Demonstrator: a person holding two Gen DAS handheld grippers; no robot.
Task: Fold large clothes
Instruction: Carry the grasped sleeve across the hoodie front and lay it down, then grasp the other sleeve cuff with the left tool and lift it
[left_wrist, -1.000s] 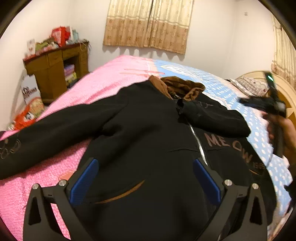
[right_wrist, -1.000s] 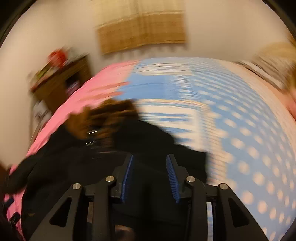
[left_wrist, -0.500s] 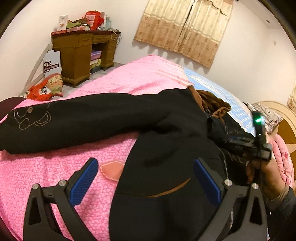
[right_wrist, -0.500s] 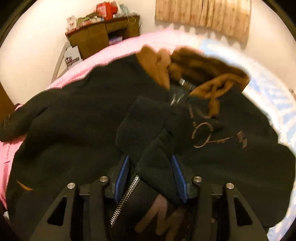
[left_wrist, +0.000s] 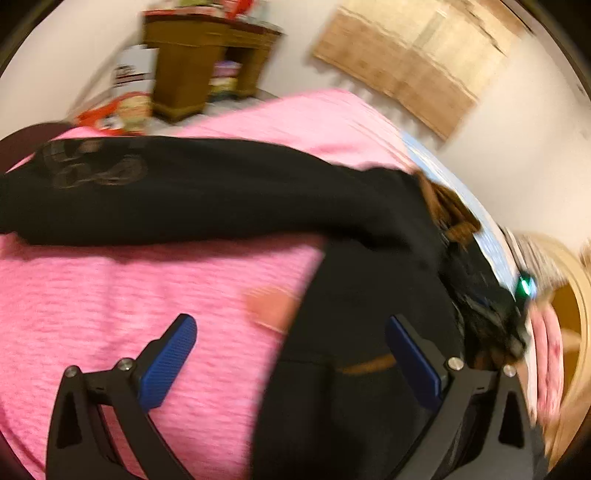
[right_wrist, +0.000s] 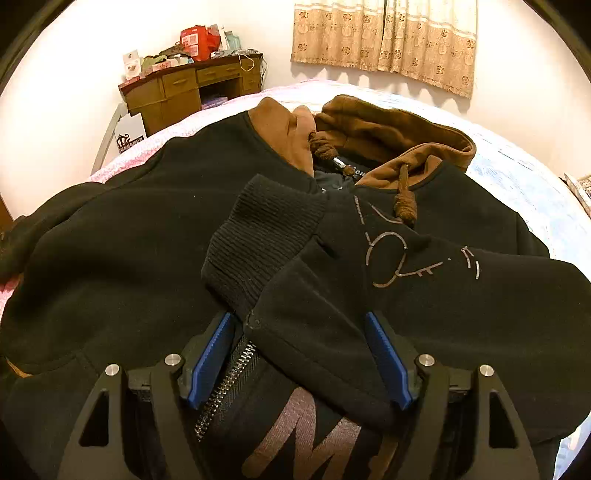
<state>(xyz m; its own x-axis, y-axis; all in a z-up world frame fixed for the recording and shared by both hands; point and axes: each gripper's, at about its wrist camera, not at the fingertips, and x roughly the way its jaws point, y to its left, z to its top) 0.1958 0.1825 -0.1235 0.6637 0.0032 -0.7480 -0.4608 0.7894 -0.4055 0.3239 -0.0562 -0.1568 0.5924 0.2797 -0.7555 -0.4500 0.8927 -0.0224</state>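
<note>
Warm, yellowish indoor light fills the room, bright on the pale walls. The left wrist view is smeared with motion blur: desk (left_wrist: 207, 62), curtain (left_wrist: 413, 51) and pink bedspread (left_wrist: 110, 295) all streak. The right wrist view is sharp. The black jacket (right_wrist: 129, 258) swallows detail. Both views bulge, with dark rounded corners.

We are opening the right gripper (right_wrist: 297, 356) jaws around the folded sleeve (right_wrist: 332, 280) lying across the black hoodie (right_wrist: 122, 251), whose brown hood (right_wrist: 391, 129) is resting on the bed (right_wrist: 517, 177).
</note>
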